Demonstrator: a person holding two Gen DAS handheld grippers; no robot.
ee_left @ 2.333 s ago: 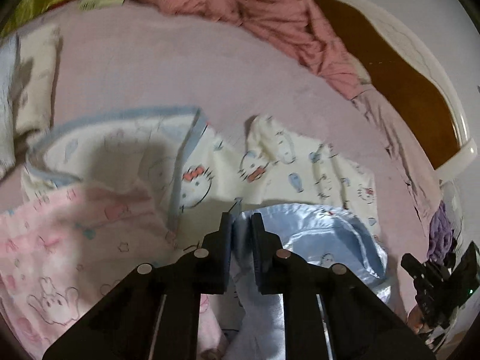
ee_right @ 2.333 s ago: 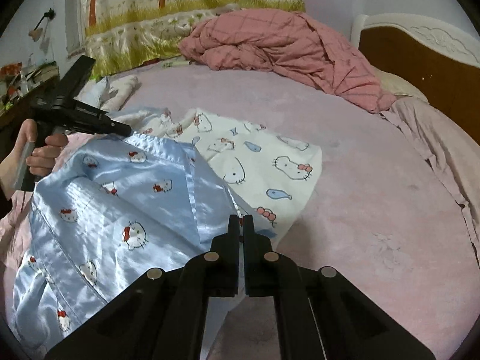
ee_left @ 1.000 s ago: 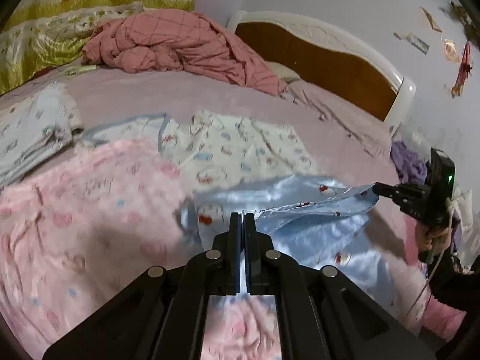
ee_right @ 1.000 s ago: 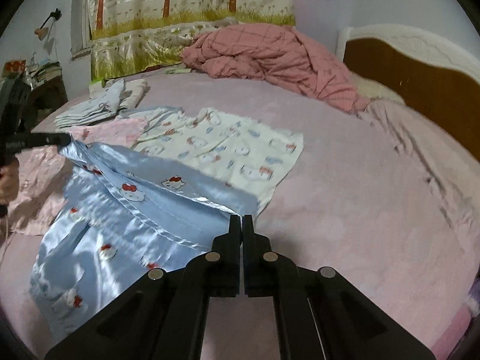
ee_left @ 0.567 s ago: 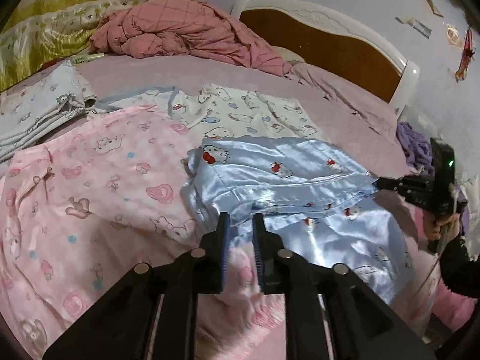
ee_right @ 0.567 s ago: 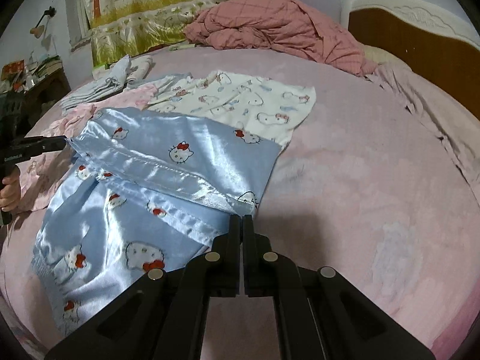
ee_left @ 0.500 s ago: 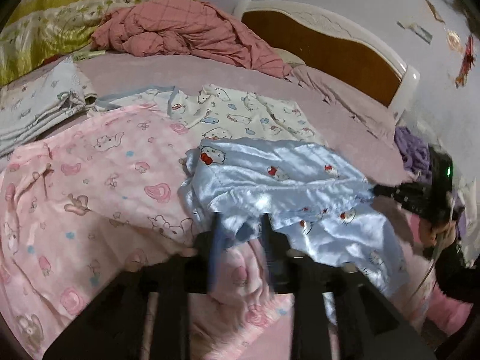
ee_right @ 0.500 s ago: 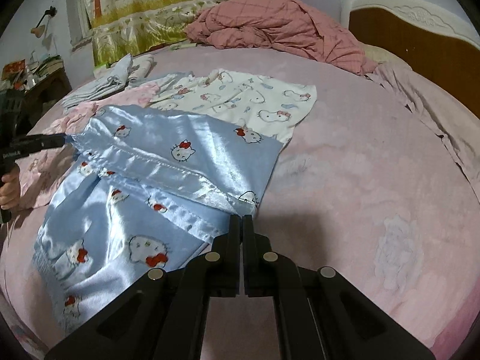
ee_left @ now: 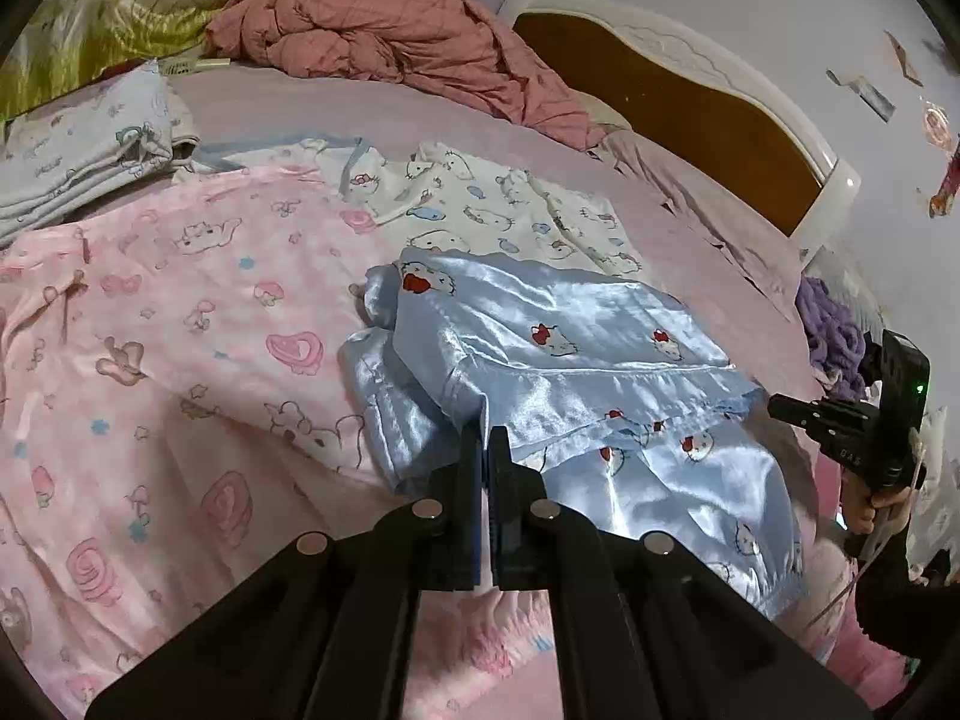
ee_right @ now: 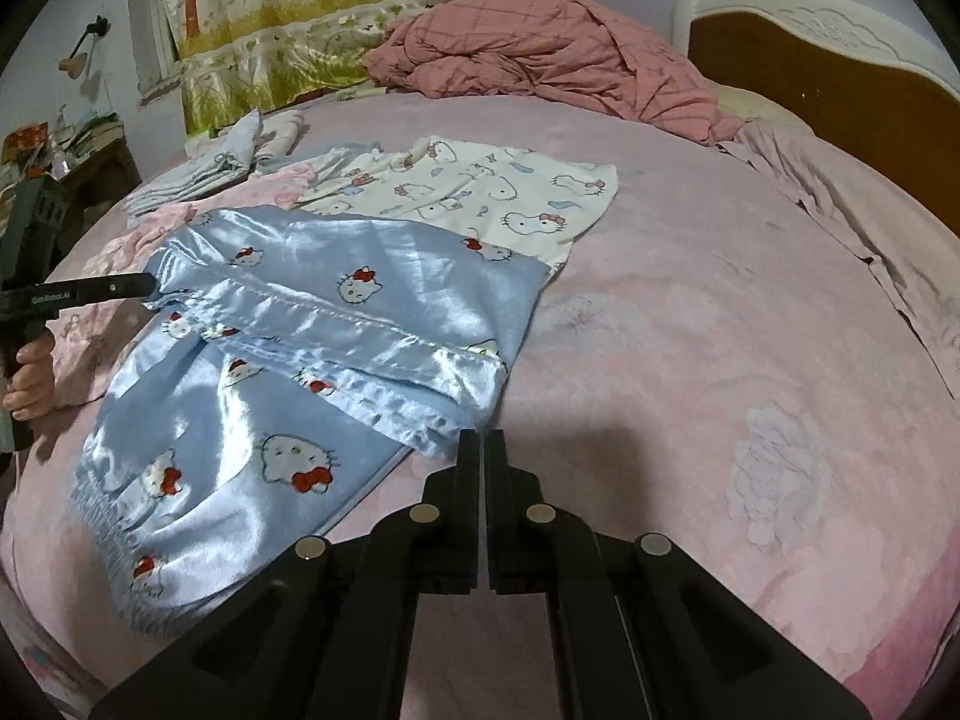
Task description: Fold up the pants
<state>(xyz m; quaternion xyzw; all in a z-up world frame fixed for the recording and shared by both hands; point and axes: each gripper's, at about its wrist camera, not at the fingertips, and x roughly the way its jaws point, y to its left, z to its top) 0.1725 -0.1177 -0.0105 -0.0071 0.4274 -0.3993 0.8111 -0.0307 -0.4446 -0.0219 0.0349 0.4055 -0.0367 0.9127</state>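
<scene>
Pointing downward, left claw [ee_left: 483,438] closed on blue satin pants [ee_left: 558,348], right claw [ee_right: 482,441] pinching their hem.

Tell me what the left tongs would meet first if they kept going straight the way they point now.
Most likely the blue satin pants: the shut left tongs aim straight at the folded edge, which lies just past the tips. Whether they already touch it I cannot tell.
</scene>
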